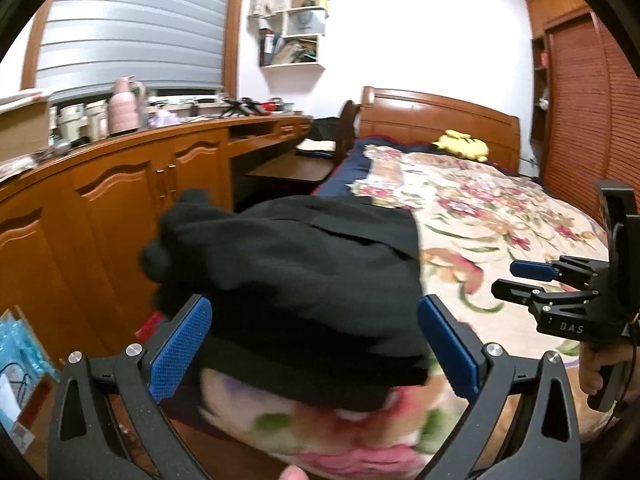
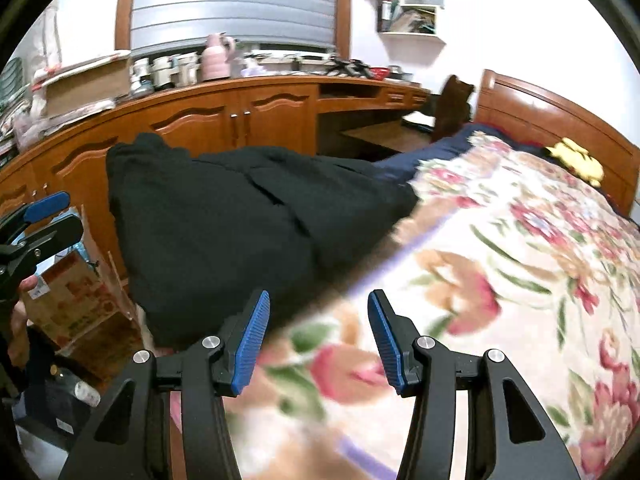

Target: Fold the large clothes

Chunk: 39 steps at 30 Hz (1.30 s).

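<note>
Black garment [image 1: 288,276] heaped on the bed [image 1: 500,216], bunched at the near left corner and spilling a little over the left edge toward the cabinets [image 1: 120,200]. Long axis running roughly along that left edge, from the near corner toward the headboard [image 1: 436,120].

Left tongs [image 1: 316,344] spread to full width, blue pads either side of the garment's near end, pressing nothing. Cloth directly ahead and between the jaws, so nearer to this hand by far.

Right tongs [image 2: 316,340] about half open, empty, over the flowered bedspread. Garment up and to the left of them, its right border just beyond the left pad.

Likely next: closing on the near hem with the left, reaching leftward with the right for a second corner.
</note>
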Motion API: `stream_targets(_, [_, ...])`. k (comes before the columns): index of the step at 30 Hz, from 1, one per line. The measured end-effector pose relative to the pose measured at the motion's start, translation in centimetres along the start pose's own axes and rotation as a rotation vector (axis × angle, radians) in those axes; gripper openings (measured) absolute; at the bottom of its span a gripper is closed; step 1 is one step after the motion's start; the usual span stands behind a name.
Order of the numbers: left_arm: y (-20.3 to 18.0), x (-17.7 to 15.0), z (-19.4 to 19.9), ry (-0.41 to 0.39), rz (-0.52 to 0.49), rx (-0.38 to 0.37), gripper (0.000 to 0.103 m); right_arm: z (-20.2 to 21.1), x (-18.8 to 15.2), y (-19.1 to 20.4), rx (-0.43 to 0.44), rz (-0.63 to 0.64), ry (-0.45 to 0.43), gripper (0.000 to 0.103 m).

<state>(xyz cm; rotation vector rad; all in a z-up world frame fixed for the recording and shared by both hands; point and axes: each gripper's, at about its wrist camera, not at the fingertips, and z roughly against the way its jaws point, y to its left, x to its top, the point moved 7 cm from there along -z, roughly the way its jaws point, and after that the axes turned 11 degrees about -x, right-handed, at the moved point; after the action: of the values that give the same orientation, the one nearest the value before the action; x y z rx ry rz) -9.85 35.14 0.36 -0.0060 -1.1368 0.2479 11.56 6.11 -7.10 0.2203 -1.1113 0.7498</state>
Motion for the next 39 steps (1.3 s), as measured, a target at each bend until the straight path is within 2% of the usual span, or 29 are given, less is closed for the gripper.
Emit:
stream_targets(8, [-7.7, 0.0, -3.0, 0.017, -0.055, -0.103, 0.103, 3.7, -4.4, -5.4, -0.078, -0.063, 0.002, 0.056])
stream_targets(12, [-12.0, -0.3, -5.1, 0.037, -0.079, -0.159, 0.103, 6.2, -6.6, -8.5, -0.119, -0.097, 0.000, 0.067])
stream_targets(24, [-24.8, -3.0, -10.3, 0.129, -0.135, -0.318, 0.103, 12.7, -12.5, -16.1, -0.293, -0.230, 0.033, 0.068])
stream_targets(32, [-32.5, -4.2, -11.8, 0.166, -0.183, -0.392, 0.103, 16.4, -16.3, -20.8, -0.398, -0.296, 0.054, 0.068])
stream_targets(39, [-36.2, -4.1, -11.7, 0.140, -0.218, -0.389, 0.103, 19.5, -17.6, -23.3, -0.464, -0.347, 0.026, 0.068])
